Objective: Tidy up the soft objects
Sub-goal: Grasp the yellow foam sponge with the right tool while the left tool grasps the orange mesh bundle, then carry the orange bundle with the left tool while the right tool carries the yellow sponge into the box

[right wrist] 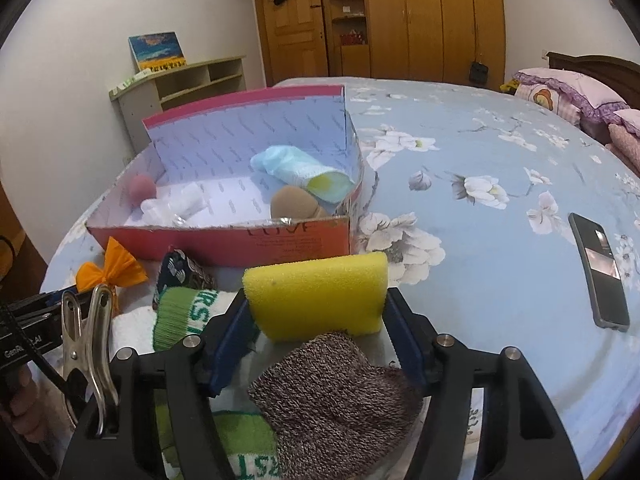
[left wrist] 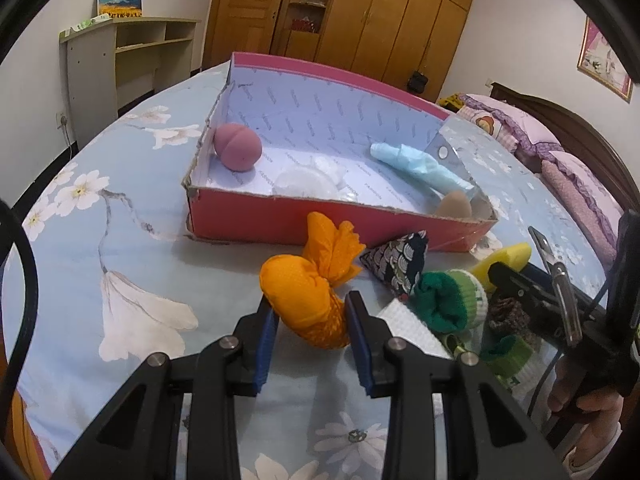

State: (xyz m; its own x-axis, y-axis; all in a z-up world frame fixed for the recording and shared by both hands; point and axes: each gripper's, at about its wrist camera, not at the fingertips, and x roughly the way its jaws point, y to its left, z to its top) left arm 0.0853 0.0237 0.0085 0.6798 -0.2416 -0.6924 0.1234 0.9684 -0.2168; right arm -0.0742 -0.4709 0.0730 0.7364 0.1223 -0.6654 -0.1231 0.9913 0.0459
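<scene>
- left gripper (left wrist: 312, 316) is sitting low at 6 o'clock in its own view, fingers (left wrist: 264, 344) closing in on the orange cloth bundle (left wrist: 308, 292); both blue pads look like they're pressing its sides, so I'm calling that gripped
- the bundle is resting on the blue floral bed (left wrist: 120, 240), its twisted tail pointing up toward 12 o'clock at the red box (left wrist: 320, 224)
- right gripper (right wrist: 318, 312) has the yellow sponge (right wrist: 316, 296) sitting between its fingers (right wrist: 228, 344); the pads are lying right along the sponge's ends, but whether they're actually squeezing it I can't tell
- a brown knit sock (right wrist: 336, 392) is lying at 6 o'clock of the sponge, draping over the gripper body
- inside the box: pink ball (left wrist: 238, 146) at 9 o'clock, light blue rolled cloth (left wrist: 416, 166) at 2 o'clock, tan sponge egg (left wrist: 454, 204) at 4 o'clock, something clear and white (left wrist: 308, 184) in the middle
- a patterned pouch (left wrist: 396, 264) and a green rolled sock (left wrist: 448, 304) are lying at 3 o'clock of the orange bundle
- a phone (right wrist: 600, 272) is lying on the bed at 3 o'clock in the right view, well apart from everything
</scene>
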